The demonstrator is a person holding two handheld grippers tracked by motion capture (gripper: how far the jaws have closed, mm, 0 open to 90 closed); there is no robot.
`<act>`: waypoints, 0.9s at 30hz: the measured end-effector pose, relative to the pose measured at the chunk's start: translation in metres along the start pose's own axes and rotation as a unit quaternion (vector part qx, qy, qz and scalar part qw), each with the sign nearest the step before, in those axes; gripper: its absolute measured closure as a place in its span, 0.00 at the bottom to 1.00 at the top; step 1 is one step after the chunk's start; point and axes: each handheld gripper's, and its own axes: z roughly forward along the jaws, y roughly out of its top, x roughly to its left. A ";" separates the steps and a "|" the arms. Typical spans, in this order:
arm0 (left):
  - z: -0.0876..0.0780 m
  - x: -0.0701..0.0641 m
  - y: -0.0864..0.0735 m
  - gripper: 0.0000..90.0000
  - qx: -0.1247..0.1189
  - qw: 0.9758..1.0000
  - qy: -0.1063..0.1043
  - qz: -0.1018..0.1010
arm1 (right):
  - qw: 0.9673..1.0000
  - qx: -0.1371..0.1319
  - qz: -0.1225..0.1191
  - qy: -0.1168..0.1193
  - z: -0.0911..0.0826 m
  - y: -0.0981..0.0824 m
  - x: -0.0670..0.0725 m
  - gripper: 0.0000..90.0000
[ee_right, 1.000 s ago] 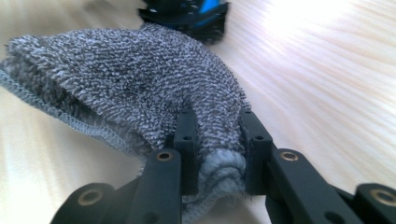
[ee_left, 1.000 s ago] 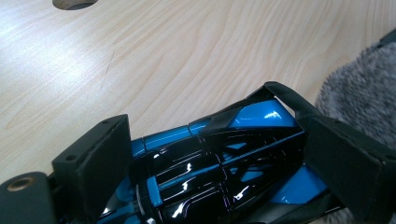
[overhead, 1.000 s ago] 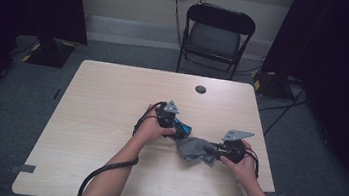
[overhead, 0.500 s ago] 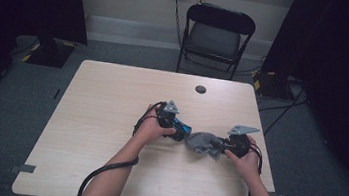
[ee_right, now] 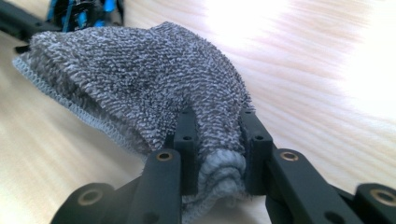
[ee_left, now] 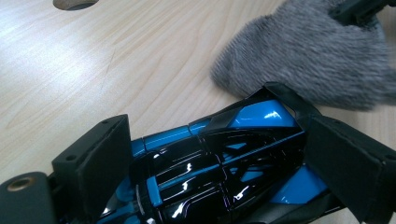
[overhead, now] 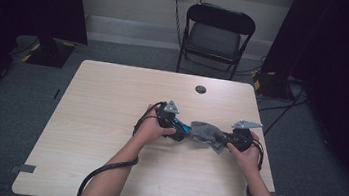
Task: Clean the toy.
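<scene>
Cloth (ee_right: 140,79) bunches in the clamped right gripper (ee_right: 217,135), hiding the car's (ee_left: 219,163) nose; the left gripper (ee_left: 224,154) clamps the car near the table's (overhead: 111,105) right edge.

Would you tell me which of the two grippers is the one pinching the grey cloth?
The right gripper pinches the grey cloth between its jaws; the left gripper instead clamps a glossy blue and black toy car.

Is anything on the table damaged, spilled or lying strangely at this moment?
Nothing stands out. The left tool grips a blue and black toy car; the right tool pinches a bunched grey cloth beside it. The table shows no spill or damage.
</scene>
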 end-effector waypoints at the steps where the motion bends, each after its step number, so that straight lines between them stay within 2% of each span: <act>1: 0.000 0.000 0.000 0.09 -0.002 1.000 0.001 0.000 | 1.000 -0.001 0.005 -0.003 0.000 0.001 -0.002 0.81; 3: 0.000 0.000 0.000 0.09 -0.002 1.000 0.000 0.000 | 1.000 -0.002 0.008 -0.004 0.000 0.001 -0.003 0.81; 7: 0.000 0.000 0.000 0.09 -0.001 1.000 0.000 0.000 | 1.000 -0.003 0.021 -0.023 -0.001 0.007 -0.009 0.81; 12: 0.000 0.000 0.000 0.09 -0.002 1.000 -0.001 -0.001 | 0.999 -0.015 0.031 -0.028 0.000 0.016 -0.011 0.81; 16: 0.000 0.000 -0.001 0.09 -0.003 1.000 0.000 0.000 | 0.999 -0.020 0.036 -0.033 0.005 0.023 -0.010 0.81; 23: 0.000 0.000 0.000 0.09 -0.002 1.000 -0.001 -0.001 | 0.997 -0.030 0.034 -0.066 0.017 0.043 -0.007 0.80; 27: 0.000 0.001 -0.001 0.09 -0.005 1.000 -0.003 -0.001 | 0.997 -0.025 0.033 -0.069 0.031 0.055 -0.002 0.80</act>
